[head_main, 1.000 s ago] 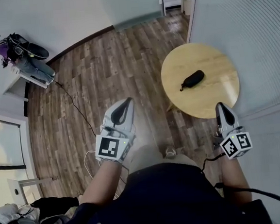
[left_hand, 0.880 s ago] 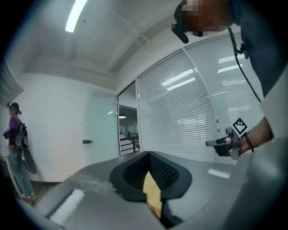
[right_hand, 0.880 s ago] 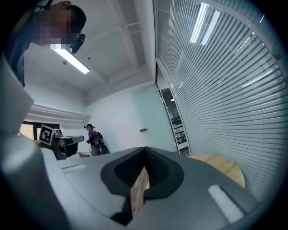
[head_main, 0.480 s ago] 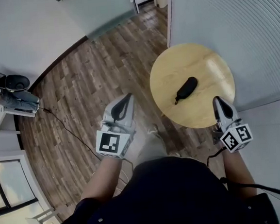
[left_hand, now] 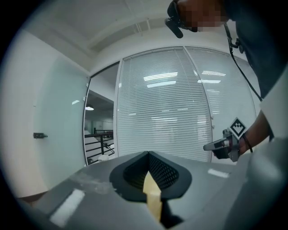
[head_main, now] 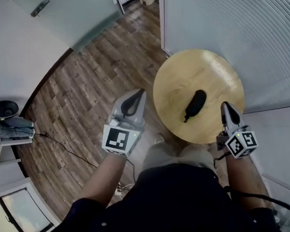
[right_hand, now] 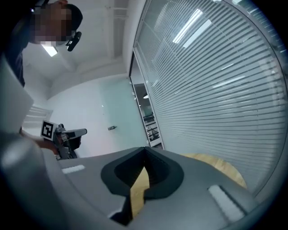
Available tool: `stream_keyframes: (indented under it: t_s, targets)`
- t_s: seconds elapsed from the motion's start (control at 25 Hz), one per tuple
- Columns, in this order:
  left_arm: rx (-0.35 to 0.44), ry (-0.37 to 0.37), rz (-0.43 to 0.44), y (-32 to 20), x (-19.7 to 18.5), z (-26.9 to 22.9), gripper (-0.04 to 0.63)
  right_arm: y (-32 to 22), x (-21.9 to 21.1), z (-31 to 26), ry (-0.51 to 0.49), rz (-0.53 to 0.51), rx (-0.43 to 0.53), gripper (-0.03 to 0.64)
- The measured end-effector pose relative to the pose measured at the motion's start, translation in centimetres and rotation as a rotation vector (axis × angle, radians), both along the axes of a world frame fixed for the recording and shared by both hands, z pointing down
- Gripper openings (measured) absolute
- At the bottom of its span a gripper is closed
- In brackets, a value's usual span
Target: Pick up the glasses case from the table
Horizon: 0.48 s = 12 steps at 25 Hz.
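The left gripper (head_main: 139, 93), jaws pressed together and empty, is hanging just off the left edge of the round wooden table (head_main: 196, 68), the black glasses case (head_main: 195, 103) is lying near the table's middle, and the right gripper (head_main: 226, 105), likewise closed, is hovering at its near edge, seemingly lining up for the grab.

Black glasses case (head_main: 195, 103), pale wood-grain table (head_main: 201, 70), brown plank floor (head_main: 91, 77).

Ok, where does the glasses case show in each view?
Head view: glasses case lies near the middle of the round table, right of centre.
Left gripper view: not in it.
Right gripper view: not in it; only the table's rim shows.
Shared landmark: the slatted blinds.
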<state>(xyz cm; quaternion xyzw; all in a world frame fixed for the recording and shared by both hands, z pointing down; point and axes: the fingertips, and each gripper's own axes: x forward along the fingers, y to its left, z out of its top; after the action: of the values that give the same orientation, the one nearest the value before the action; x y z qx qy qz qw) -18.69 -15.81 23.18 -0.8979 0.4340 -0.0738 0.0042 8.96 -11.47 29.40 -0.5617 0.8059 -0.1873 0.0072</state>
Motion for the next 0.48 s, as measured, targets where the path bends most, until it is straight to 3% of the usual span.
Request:
stream_keyframes:
  t_s: [0.12,0.24,0.48]
  targets:
    - [0.001,-0.017,0.055,-2.4,2.0,2.2,0.003,-1.3,0.9,3.1,-0.034,0.031,-0.036,0.007]
    - [-0.045,-0.001,0.047,-4.0,3.5,4.3,0.003,-2.4,1.2,7.4,-0.037,0.035,-0.099,0.008]
    - [-0.069,-0.059,0.077,-6.9,7.4,9.5,0.003,-4.4,2.0,14.6,-0.071,0.02,-0.165,0.008]
